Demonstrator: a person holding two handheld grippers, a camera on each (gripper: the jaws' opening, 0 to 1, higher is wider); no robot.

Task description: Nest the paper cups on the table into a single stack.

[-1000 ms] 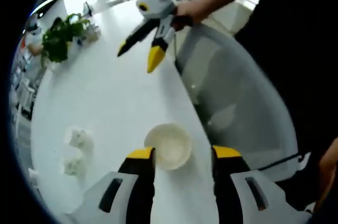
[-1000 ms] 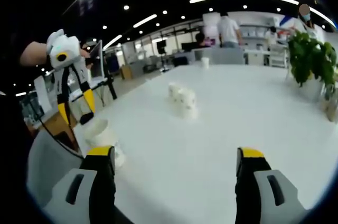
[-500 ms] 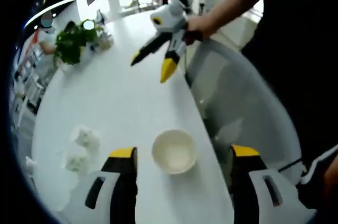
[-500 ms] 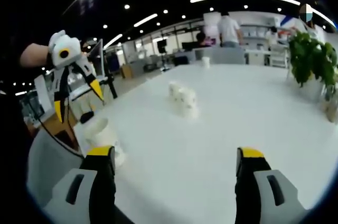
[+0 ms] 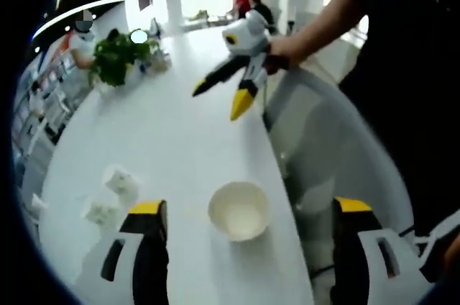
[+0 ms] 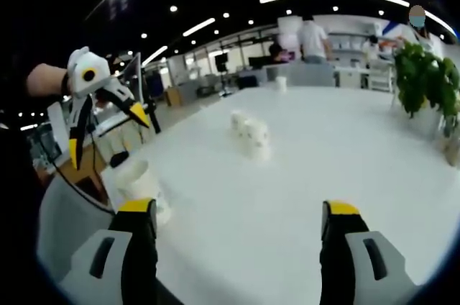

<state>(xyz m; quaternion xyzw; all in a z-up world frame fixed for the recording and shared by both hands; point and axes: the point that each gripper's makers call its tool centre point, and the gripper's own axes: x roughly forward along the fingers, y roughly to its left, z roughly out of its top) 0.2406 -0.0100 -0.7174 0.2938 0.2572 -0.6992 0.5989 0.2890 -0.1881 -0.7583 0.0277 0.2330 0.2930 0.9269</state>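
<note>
A white paper cup stands upright near the table's edge, seen from above with its mouth open. My left gripper hovers over it, open wide, its yellow-tipped jaws well clear of the rim on both sides. The same cup sits just beyond the left jaw of my right gripper, which is open and holds nothing. Several more cups cluster mid-table; two of them lie left of my left gripper. My right gripper shows farther along the table, in a hand. My left gripper hangs at upper left.
A grey chair back stands against the table edge beside the person. A potted plant sits at the far end, and the plant also shows at right. A small cup stands far back. White table.
My left gripper's jaws have spread from close around the cup's rim to wide apart, leaving the cup standing on the table. My right gripper has stayed still.
</note>
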